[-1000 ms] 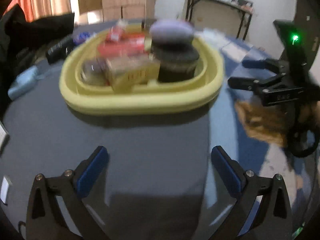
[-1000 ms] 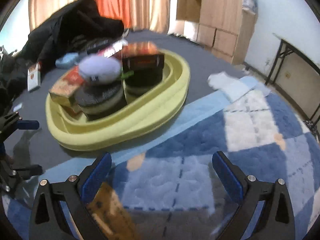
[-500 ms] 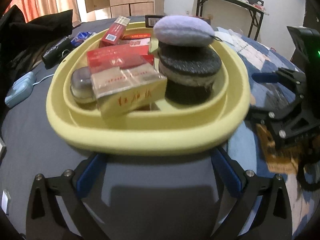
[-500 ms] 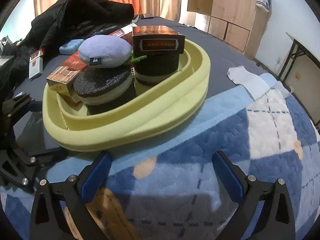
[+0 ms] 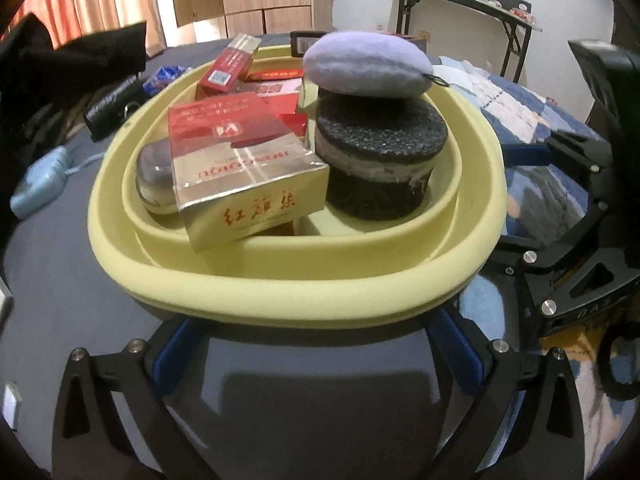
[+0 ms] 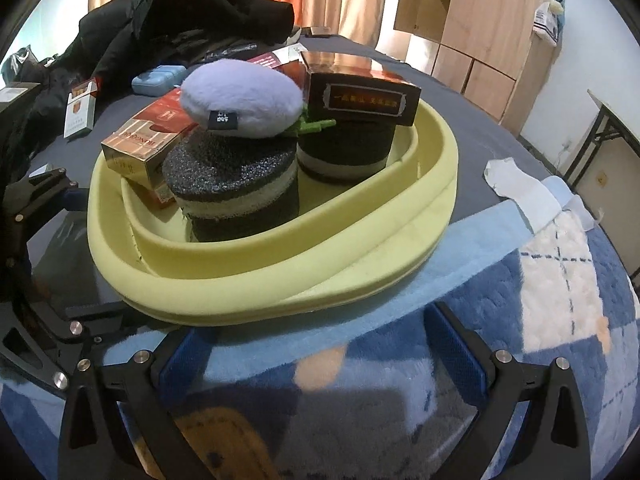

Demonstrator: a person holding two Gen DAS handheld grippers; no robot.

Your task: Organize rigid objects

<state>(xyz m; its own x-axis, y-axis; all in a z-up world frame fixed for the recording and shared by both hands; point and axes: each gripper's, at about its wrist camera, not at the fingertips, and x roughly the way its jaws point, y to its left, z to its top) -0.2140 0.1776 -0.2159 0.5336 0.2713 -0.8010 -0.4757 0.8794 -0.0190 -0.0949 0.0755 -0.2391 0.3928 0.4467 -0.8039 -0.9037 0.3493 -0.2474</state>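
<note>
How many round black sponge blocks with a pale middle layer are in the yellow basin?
2. One round black sponge block stands near the yellow basin's front, under the lilac plush pad. The second stands behind it, under a dark brown box. Others may be hidden.

A pale yellow oval plastic basin point(image 6: 240, 300) is seen close before the right gripper point(image 6: 320, 360), whose blue-padded fingers point(image 6: 460, 356) are spread wide under its near rim. Inside, a lilac plush pad point(image 6: 244, 96) is laid on a black-and-cream foam cylinder point(image 6: 236, 196); a dark brown carton point(image 6: 360, 96) is set on a second cylinder point(image 6: 348, 152). The left gripper point(image 6: 52, 256) (black, at the basin's left side) is partly visible.
</note>
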